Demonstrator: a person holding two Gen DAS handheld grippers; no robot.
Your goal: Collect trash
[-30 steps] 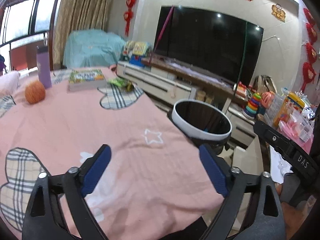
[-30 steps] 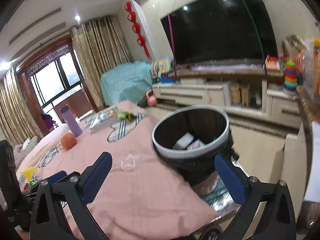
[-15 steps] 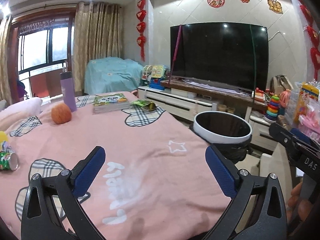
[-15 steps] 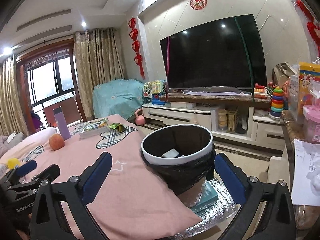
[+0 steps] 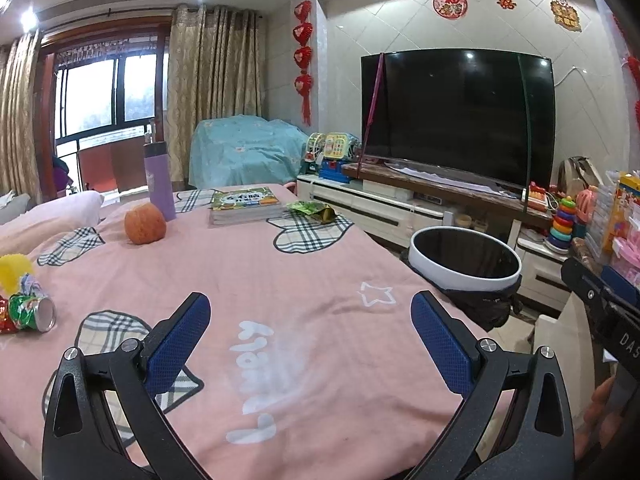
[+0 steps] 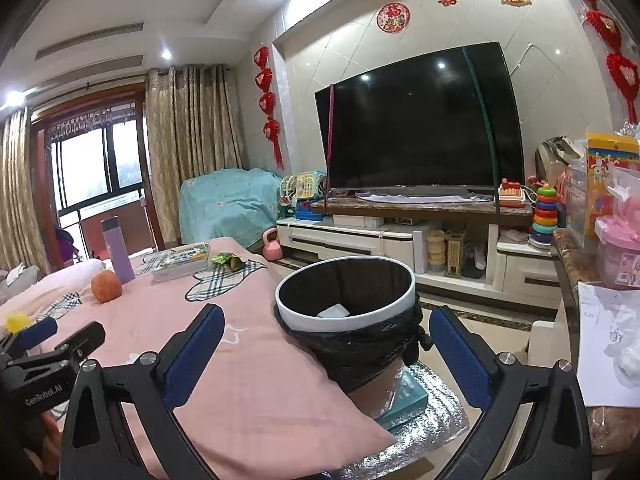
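While both claws hung empty above the near edge of a pink-covered desk (image 5: 304, 264), the task stood between pickups. The left claw (image 5: 310, 334) had just finished opening, its blue pads wide apart with nothing between them. The right claw (image 6: 326, 346) was also spread wide and held nothing; the bin (image 6: 346, 308), white-rimmed with a black liner, sat just ahead of it, slightly toward its right pad, off the desk's edge. A pale scrap lay inside the bin.

Trash was left on the desk. A crushed green can (image 5: 30, 314) lay far off to the left of the left claw, beside a yellow object I could not identify. A crumpled green wrapper (image 5: 314, 210) lay well ahead of that claw, at the far side, just beside a book (image 5: 246, 204). An orange ball (image 5: 145, 224) and a purple bottle (image 5: 159, 180) stood ahead and to the left; these looked like things to keep.

Judging from this, the next move called for swinging the left claw toward the can, straddling it with the open pads, then closing gently, since a dented can could skid or roll.
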